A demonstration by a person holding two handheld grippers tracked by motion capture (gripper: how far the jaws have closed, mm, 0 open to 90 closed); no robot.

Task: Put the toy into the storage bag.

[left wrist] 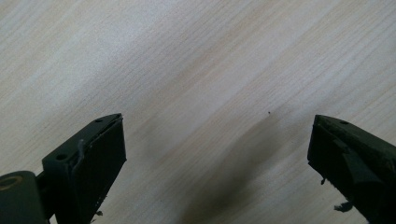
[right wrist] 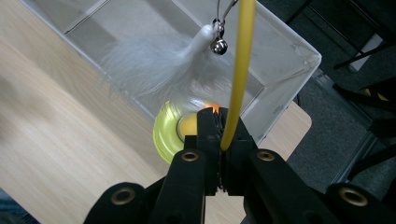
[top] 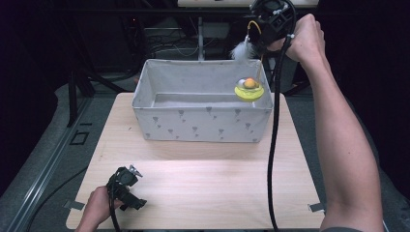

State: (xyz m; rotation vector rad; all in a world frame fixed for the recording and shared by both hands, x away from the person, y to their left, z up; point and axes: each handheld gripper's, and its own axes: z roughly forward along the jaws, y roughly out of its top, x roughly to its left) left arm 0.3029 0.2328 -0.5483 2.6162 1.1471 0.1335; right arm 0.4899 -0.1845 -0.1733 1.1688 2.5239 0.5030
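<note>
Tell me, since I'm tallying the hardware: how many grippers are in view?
2. The left gripper rests low on the table, jaws open; the right gripper is raised above the bin, clamping a yellow toy wand.

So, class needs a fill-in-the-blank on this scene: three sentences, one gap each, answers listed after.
1. The right gripper is shut on the toy's thin ____ stalk.
2. The toy's round base hangs over the grey fabric ____.
3. The left gripper, its jaws ____, is just above the wooden table.

Missing words: yellow; bin; open
</note>
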